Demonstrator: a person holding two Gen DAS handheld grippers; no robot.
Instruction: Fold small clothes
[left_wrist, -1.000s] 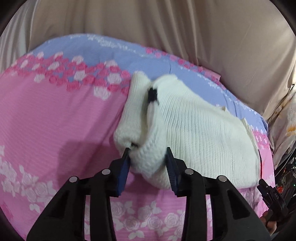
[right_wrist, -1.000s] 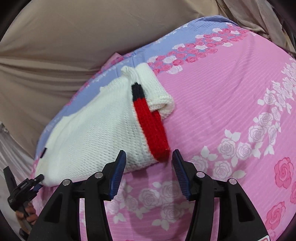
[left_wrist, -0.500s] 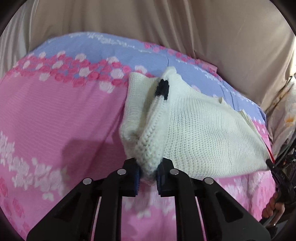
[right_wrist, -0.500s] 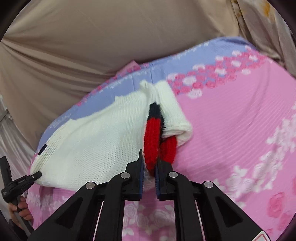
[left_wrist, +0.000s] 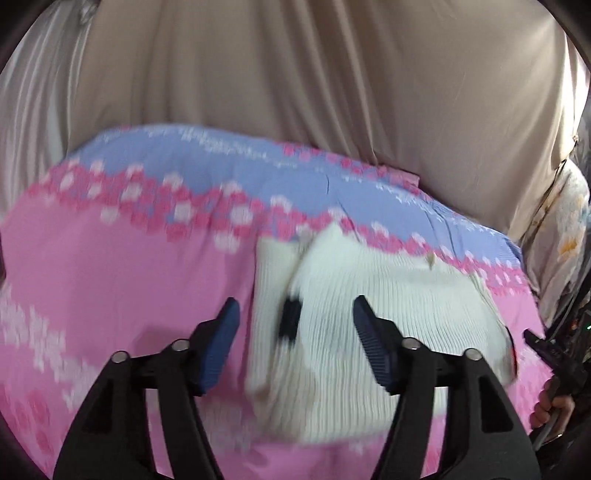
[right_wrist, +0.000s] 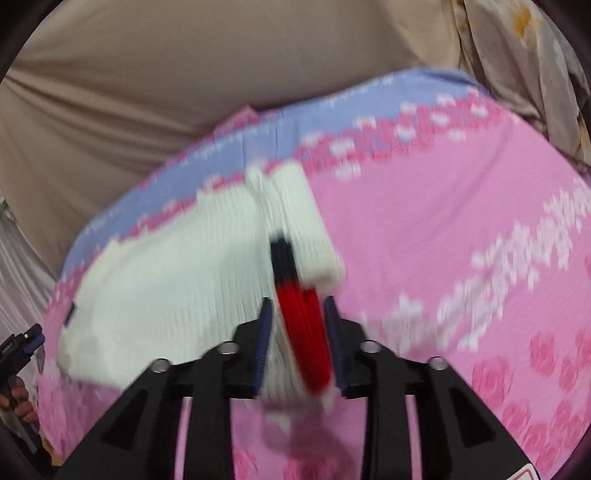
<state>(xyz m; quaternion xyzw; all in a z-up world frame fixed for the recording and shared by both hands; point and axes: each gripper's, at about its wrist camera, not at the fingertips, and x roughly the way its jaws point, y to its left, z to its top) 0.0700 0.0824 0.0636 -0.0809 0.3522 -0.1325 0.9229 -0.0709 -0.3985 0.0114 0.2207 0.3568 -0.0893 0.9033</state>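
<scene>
Half a second ago both were pinched on the white knit sweater (left_wrist: 388, 314); now the left hand-held gripper (left_wrist: 295, 332) has let go, jaws spread wide with the fabric lying loose between them. Right hand-held gripper (right_wrist: 297, 332) has its jaws partly apart around the red and black trim (right_wrist: 303, 325), can't tell if it's really squeezing since it's all blurry. Sweater's lying on the pink floral bed sheet (left_wrist: 110, 277), beige curtain (left_wrist: 295, 74) behind
</scene>
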